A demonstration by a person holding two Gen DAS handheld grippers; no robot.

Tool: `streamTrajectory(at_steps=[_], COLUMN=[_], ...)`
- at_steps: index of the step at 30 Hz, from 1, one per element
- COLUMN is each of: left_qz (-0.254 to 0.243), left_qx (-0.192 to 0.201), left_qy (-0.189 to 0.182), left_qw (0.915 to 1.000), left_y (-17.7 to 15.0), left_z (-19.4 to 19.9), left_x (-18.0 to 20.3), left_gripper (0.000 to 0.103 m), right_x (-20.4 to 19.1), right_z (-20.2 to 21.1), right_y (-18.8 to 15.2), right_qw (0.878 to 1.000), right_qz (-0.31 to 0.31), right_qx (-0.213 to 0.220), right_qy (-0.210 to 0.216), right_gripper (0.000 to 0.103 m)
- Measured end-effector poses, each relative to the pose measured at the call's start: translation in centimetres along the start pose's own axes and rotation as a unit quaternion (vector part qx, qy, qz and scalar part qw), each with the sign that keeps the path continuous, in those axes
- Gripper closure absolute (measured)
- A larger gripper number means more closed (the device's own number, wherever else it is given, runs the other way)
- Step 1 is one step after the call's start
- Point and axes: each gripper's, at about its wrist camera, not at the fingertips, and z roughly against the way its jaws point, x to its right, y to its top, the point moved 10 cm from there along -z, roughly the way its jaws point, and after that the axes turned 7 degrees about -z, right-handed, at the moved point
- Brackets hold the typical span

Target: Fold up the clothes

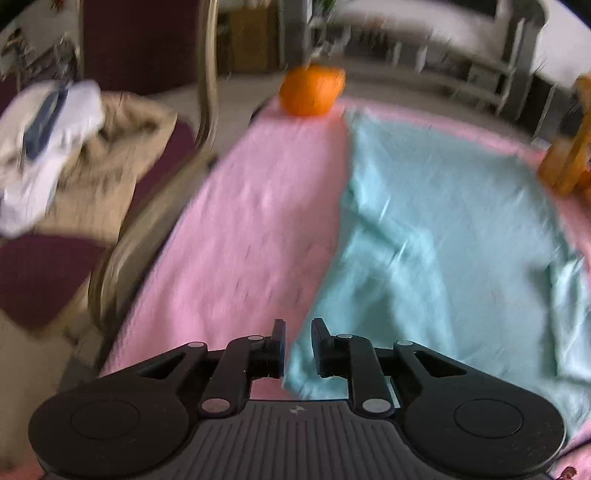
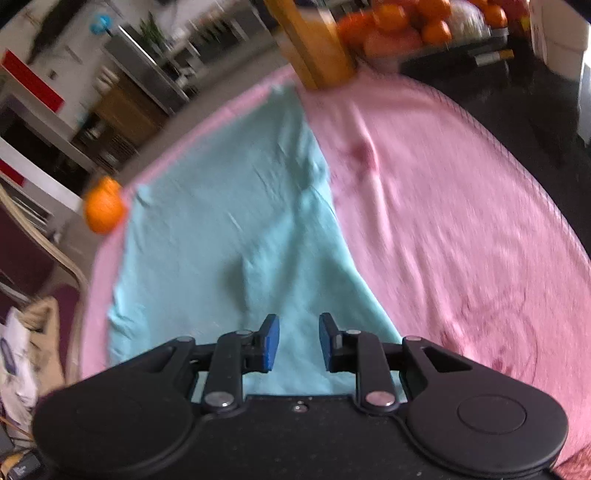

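A light teal garment (image 1: pixel 436 221) lies spread flat on a pink cloth-covered table (image 1: pixel 251 229), with a few wrinkles. My left gripper (image 1: pixel 298 345) hovers over the garment's near left edge, its black fingers a narrow gap apart, and nothing is pinched between them. In the right wrist view the same teal garment (image 2: pixel 236 243) runs away from me across the pink cloth (image 2: pixel 443 229). My right gripper (image 2: pixel 299 341) hangs over its near edge, blue pads (image 2: pixel 271 343) apart, and the fabric shows through the gap below them.
An orange (image 1: pixel 310 90) sits at the table's far edge, seen again as the orange (image 2: pixel 103 208) at left. A yellow-brown object (image 2: pixel 314 44) and a pile of oranges (image 2: pixel 399 26) stand at the far end. Crumpled clothes (image 1: pixel 55 158) lie on a chair to the left.
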Motion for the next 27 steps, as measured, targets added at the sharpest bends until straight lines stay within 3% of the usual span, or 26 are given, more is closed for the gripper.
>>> streamTrajectory(at_steps=[3, 6, 9, 14, 18, 21, 27], left_qz=[-0.031, -0.063, -0.082, -0.088, -0.093, -0.085, -0.053], left_qx=[0.004, -0.029, -0.059, -0.074, -0.036, -0.031, -0.066], left_qy=[-0.018, -0.03, -0.041, -0.058, -0.055, -0.056, -0.078], left_qw=[0.9993, 0.9971, 0.994, 0.9916, 0.9935, 0.9943, 0.9933], left_y=[2.5, 3.8, 4.4, 4.8, 5.9, 5.7, 1.6], left_z=[-0.3, -3.1, -6.1, -10.5, -10.8, -9.9, -6.3], left_x=[1.2, 2.7, 3.8, 4.6, 5.2, 5.5, 5.3], left_gripper=[0.085, 0.085, 0.089, 0.084, 0.081, 0.08, 0.081], right_x=[-1.2, -2.1, -1.7, 0.1, -0.8, -0.5, -0.3], right_z=[1.6, 1.0, -2.3, -7.6, -8.2, -8.2, -5.6], right_y=[2.1, 4.0, 4.3, 3.1, 4.6, 5.2, 3.3], right_qw=[1.0, 0.998, 0.995, 0.991, 0.991, 0.993, 0.995], right_qz=[0.017, 0.058, 0.077, 0.075, 0.104, 0.088, 0.066], right_qx=[0.024, 0.029, -0.011, -0.073, -0.033, -0.021, -0.031], right_qy=[0.008, -0.024, -0.054, -0.084, -0.075, -0.073, -0.063], right_gripper=[0.08, 0.083, 0.083, 0.083, 0.083, 0.083, 0.082])
